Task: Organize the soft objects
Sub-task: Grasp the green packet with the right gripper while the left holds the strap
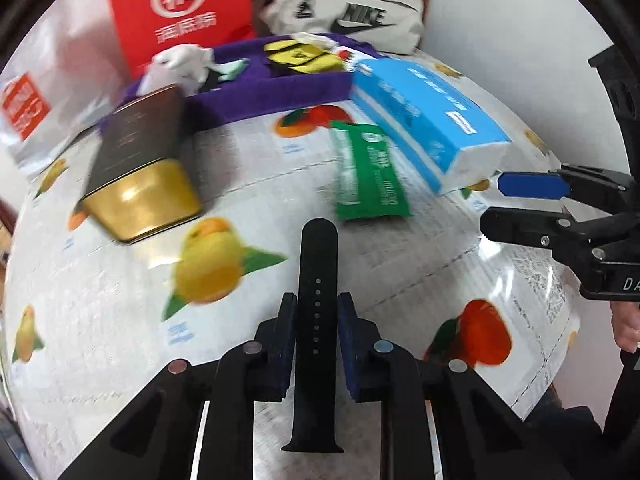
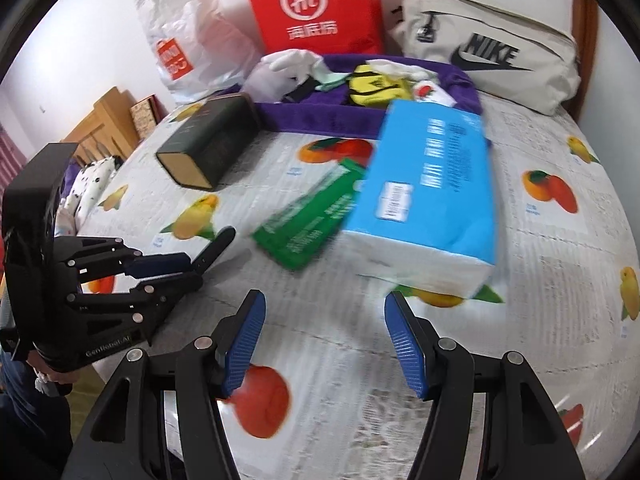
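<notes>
Left wrist view shows the purple tray point(image 1: 280, 92) at twelve o'clock already holding a white glove point(image 1: 184, 60) and a yellow pouch point(image 1: 300, 56); the green packet point(image 1: 368, 172) and blue tissue pack point(image 1: 424, 120) at one o'clock lie on the table, so sorting looks partly done. The left gripper point(image 1: 318, 316), pitched steeply down, is clamped on a black strap point(image 1: 318, 280) that pokes toward twelve; the right gripper point(image 2: 324, 340) stands apart and empty, aimed down at the fruit-print cloth point(image 2: 560, 280) with the tissue pack at one o'clock.

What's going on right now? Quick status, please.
Left hand-held gripper around black watch strap, grip unclear. Right hand-held gripper open, empty. Purple tray beyond; green packet, blue tissue pack between.
</notes>
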`<act>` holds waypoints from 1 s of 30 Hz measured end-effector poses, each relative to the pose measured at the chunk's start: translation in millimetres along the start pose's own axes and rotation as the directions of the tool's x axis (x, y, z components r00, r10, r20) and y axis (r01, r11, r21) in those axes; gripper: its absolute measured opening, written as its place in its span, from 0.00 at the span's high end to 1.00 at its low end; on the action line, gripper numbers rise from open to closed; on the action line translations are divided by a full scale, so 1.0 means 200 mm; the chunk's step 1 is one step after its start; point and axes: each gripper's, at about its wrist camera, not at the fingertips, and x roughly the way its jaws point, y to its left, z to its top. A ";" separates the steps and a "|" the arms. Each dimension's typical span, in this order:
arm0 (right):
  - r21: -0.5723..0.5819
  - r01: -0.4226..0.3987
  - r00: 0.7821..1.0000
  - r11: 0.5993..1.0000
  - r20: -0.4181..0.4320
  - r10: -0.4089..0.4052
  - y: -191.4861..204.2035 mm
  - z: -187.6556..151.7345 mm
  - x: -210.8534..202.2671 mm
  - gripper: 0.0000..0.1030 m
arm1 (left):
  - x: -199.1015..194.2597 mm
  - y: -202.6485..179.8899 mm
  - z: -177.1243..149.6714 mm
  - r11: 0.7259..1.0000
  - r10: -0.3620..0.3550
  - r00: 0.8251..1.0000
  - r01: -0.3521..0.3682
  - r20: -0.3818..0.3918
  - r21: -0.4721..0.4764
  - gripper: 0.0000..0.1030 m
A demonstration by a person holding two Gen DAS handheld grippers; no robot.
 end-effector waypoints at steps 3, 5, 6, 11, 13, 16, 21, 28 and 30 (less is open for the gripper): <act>0.000 -0.033 0.999 0.999 -0.007 0.033 0.07 0.02 0.04 0.40 | -0.03 0.08 -0.04 0.999 0.029 1.000 -0.029 0.003 -0.039 0.81; 0.009 -0.037 0.999 0.999 -0.009 0.037 0.12 0.04 0.09 0.40 | -0.04 0.13 -0.05 0.997 0.039 0.999 -0.038 0.008 -0.067 0.81; 0.012 -0.035 0.999 0.999 -0.009 0.035 0.14 0.05 0.12 0.40 | -0.05 0.16 -0.06 0.996 0.043 0.999 -0.042 0.013 -0.078 0.81; 0.059 0.055 0.998 0.997 0.016 -0.056 0.19 0.05 0.26 0.40 | -0.06 0.26 -0.07 0.991 0.056 0.998 -0.052 0.030 -0.121 0.81; 0.072 0.120 0.992 0.990 0.029 -0.122 0.20 0.05 0.29 0.40 | -0.05 0.29 -0.07 0.990 0.051 0.998 -0.046 0.031 -0.130 0.81; 0.099 0.147 0.987 0.984 0.045 -0.152 0.20 0.06 0.31 0.40 | -0.03 0.33 -0.08 0.990 0.040 0.999 -0.036 0.027 -0.135 0.81; 0.185 0.139 0.987 0.973 0.051 -0.150 0.20 0.11 0.35 0.31 | 0.00 0.38 -0.08 0.989 0.007 1.000 -0.003 0.030 -0.148 0.81; 0.215 0.204 0.972 0.955 0.074 -0.224 0.23 0.16 0.42 0.30 | 0.01 0.43 -0.06 0.986 -0.024 0.999 0.030 0.038 -0.164 0.81; 0.202 0.226 0.966 0.953 0.081 -0.246 0.23 0.16 0.43 0.31 | 0.01 0.44 -0.06 0.986 -0.028 0.999 0.035 0.042 -0.161 0.81</act>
